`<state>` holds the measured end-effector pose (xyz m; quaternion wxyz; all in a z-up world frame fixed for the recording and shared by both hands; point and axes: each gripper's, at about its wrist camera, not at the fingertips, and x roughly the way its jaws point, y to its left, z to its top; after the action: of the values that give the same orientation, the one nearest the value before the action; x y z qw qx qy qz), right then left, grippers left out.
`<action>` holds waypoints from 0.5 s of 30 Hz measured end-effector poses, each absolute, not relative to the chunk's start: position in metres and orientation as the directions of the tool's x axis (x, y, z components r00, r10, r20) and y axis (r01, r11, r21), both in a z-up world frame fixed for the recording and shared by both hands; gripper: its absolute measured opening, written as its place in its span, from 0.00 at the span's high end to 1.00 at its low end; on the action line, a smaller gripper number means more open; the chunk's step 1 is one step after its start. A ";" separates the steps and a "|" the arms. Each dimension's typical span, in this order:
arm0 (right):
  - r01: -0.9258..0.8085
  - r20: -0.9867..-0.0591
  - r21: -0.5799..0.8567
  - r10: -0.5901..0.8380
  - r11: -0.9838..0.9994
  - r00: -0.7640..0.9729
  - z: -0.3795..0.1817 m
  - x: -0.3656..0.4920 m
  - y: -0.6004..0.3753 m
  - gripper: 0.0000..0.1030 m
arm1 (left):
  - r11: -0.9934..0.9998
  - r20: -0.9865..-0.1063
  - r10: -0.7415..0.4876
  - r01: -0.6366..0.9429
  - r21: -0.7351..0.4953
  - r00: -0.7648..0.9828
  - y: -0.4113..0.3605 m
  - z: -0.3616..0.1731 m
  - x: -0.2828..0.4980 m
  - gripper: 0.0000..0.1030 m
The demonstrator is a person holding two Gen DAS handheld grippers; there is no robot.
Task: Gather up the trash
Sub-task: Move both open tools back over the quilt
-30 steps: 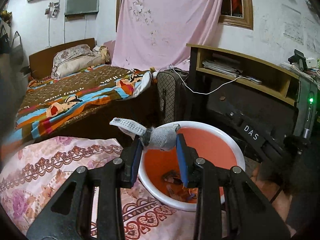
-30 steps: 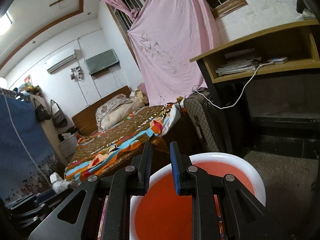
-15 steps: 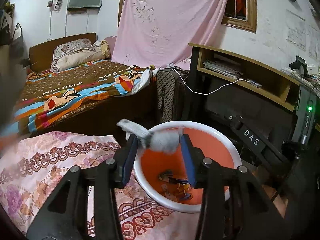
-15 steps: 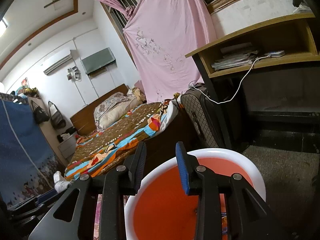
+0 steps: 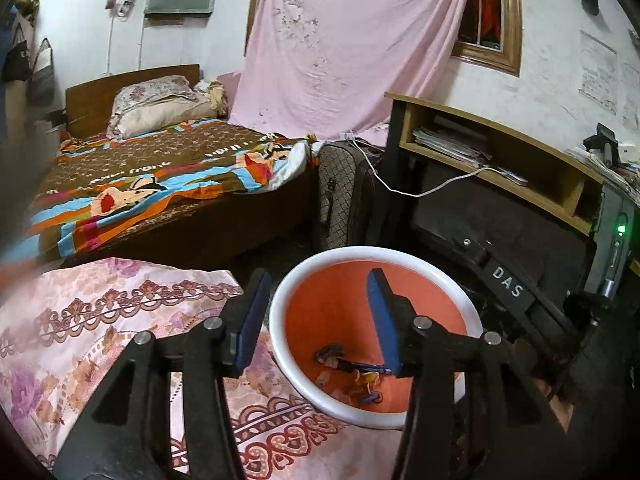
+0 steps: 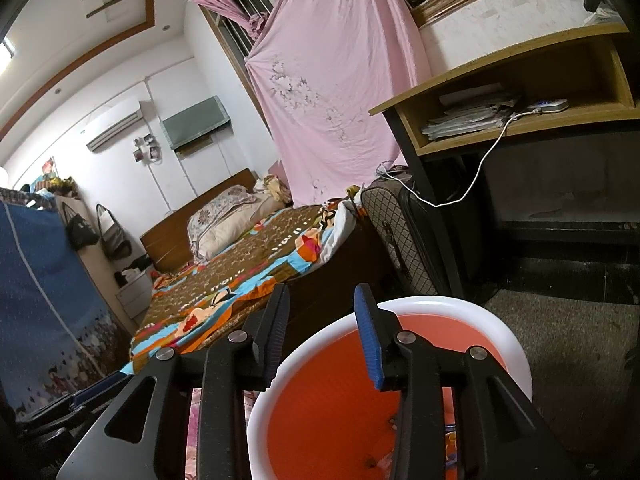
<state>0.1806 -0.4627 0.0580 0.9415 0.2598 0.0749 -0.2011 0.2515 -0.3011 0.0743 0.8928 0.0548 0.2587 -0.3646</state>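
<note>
A: Nearest, the left gripper (image 5: 316,316) hangs over the basin (image 5: 280,344), jaws spread wide, nothing between the blue pads (image 5: 382,320). One pad sits over the floral cloth (image 5: 100,340), the other over the basin's orange inside.

B: And the right gripper (image 6: 322,332)?

A: Released too, jaws apart and bare. It sits at the basin's (image 6: 516,364) near-left rim, tilted up toward the room.

B: Where is the trash?

A: The trash (image 5: 352,376) lies at the bottom of the basin: a few small scraps, dark and yellowish, in a loose cluster. Too small to name each piece. In the right wrist view only specks show on the orange floor.

B: Basin's place?

A: White rim, orange interior. Its left edge overlaps the floral cloth; to its right stands dark equipment marked "DAS" (image 5: 508,282).

B: Further out?

A: A quilted suitcase (image 5: 340,196) stands upright between the bed (image 5: 160,184) and the wooden shelf unit (image 5: 500,152). A white cable (image 5: 420,194) runs from the shelf down across the suitcase. Papers are stacked in the shelf. The bed carries a brown patterned blanket and pillows at the headboard.

B: Back wall?

A: A pink sheet (image 5: 352,48) hangs over the window.
</note>
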 end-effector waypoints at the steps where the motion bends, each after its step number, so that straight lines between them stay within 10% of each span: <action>1: 0.417 -0.245 0.458 -0.340 0.785 0.908 0.058 0.181 -0.463 0.68 | 0.730 -0.501 -0.621 0.677 -0.091 0.603 -0.300 0.074 0.252 0.65; 15: 0.407 -0.241 0.405 -0.334 0.819 0.911 0.062 0.181 -0.445 0.57 | 0.801 -0.490 -0.561 0.587 -0.117 0.667 -0.266 0.072 0.251 0.52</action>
<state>0.1811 -0.4453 0.0625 0.9503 0.2294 0.0795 -0.1950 0.2508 -0.2657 0.0723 0.9127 0.0253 0.2597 -0.3145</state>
